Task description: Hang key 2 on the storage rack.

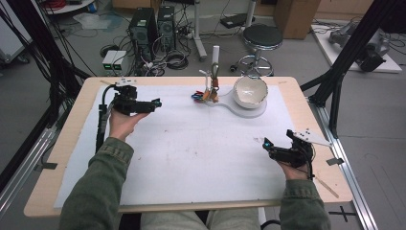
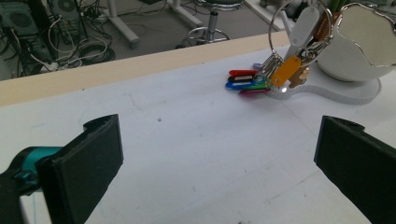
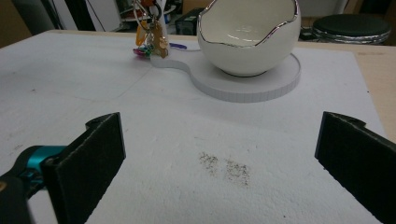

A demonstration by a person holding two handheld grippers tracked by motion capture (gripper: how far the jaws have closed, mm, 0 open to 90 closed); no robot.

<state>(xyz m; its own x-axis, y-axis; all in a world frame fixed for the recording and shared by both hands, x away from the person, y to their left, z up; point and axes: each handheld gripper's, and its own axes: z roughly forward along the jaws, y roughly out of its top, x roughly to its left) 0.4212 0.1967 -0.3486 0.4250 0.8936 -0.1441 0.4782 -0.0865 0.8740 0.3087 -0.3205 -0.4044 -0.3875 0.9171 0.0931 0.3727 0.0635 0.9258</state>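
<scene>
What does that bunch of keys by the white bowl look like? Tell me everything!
The bunch of keys hangs from a big silver ring on a white upright post, beside the white bowl. It holds brass-coloured keys, an orange tag and a white tag. Lower down, red, blue, green, black and purple tags fan out flat on the table, touching the narrow end of the white base. Neither gripper touches it.

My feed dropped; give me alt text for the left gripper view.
The left hand-held gripper hangs open above the white table, aimed at a bunch of keys with coloured tags hanging beside a white egg-shaped bowl.
</scene>
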